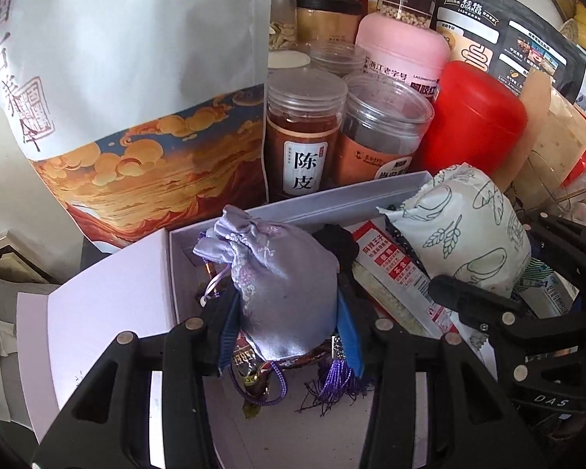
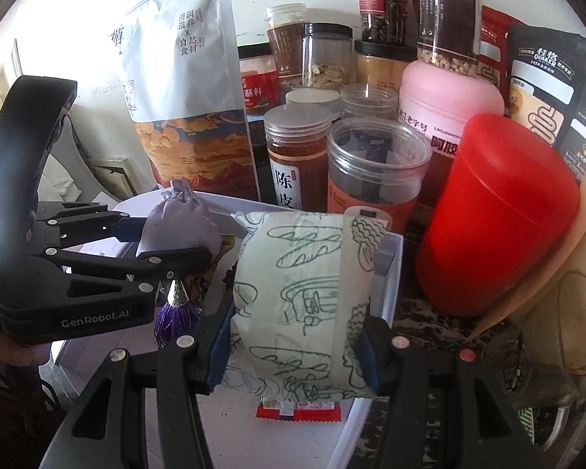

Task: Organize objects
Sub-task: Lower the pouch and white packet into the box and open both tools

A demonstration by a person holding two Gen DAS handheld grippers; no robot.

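Note:
My left gripper [image 1: 289,332] is shut on a lilac satin drawstring pouch [image 1: 281,285] with a purple tassel, held over an open white box [image 1: 109,312]. My right gripper [image 2: 293,355] is shut on a white snack packet with green bread drawings [image 2: 304,305], held over the same box [image 2: 390,297]. The packet shows at the right of the left wrist view [image 1: 468,230], with the right gripper's black fingers [image 1: 480,305] around it. The left gripper [image 2: 183,242] and pouch [image 2: 175,226] show at the left of the right wrist view.
Behind the box stand clear jars with brown contents [image 1: 301,136], a pink canister [image 1: 402,54], a red canister [image 2: 496,219], a large white pouch bag [image 1: 117,78] and a black oat bag [image 2: 551,90]. A red-edged snack packet [image 2: 297,412] lies in the box.

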